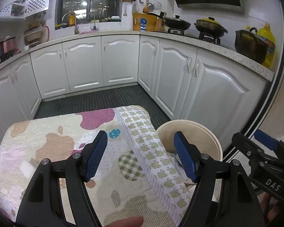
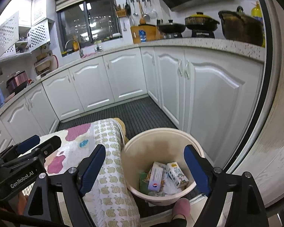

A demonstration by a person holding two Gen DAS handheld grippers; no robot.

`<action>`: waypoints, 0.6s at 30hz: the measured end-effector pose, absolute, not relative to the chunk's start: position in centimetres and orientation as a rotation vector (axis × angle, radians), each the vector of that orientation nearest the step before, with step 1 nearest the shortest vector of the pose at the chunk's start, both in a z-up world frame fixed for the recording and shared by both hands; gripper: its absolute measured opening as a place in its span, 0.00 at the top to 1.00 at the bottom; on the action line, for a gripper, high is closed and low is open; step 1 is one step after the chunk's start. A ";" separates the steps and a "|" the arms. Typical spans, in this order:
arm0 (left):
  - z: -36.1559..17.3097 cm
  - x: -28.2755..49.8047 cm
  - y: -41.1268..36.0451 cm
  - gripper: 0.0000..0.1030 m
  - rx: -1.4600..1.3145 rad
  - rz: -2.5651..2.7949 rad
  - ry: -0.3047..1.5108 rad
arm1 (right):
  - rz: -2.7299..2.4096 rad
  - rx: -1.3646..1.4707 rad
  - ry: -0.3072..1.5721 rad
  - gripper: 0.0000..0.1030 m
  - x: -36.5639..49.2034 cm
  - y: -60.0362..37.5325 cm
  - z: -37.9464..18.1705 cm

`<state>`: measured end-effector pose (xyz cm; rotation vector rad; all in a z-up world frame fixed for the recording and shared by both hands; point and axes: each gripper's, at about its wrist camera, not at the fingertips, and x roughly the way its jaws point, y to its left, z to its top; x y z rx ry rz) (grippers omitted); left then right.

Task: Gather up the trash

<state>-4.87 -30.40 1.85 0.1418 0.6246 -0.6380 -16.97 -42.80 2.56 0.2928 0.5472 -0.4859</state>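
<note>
A cream plastic bin (image 2: pixel 136 151) stands on the floor right of a cloth-covered table (image 2: pixel 111 170). Inside lie a small milk carton (image 2: pixel 177 174), a white box with a red and blue logo (image 2: pixel 156 177), a green packet and crumpled paper. My right gripper (image 2: pixel 144 172) is open and empty above the bin's mouth. My left gripper (image 1: pixel 140 157) is open and empty above the table's right edge (image 1: pixel 151 151). The bin's rim shows in the left wrist view (image 1: pixel 208 132). A white piece (image 1: pixel 27 167) lies on the cloth at left.
White base cabinets (image 2: pixel 123 75) wrap the room under a speckled counter (image 2: pixel 198 42) with pots and a stove. Dark ribbed floor mat (image 2: pixel 142 113) lies ahead. A pink slipper (image 2: pixel 180 209) stands by the bin. A white door frame (image 2: pixel 274 132) is at right.
</note>
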 end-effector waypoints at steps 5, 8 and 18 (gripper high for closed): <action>2.1 -5.0 -29.7 0.30 0.125 -0.629 0.605 | -0.491 0.274 0.522 0.19 -17.3 -42.1 3.3; 2.3 -5.3 -29.7 0.30 0.126 -0.625 0.592 | -0.496 0.270 0.504 0.19 -17.6 -41.8 3.7; 2.7 -6.2 -29.5 0.30 0.131 -0.619 0.546 | -0.510 0.256 0.473 0.16 -18.0 -41.0 4.4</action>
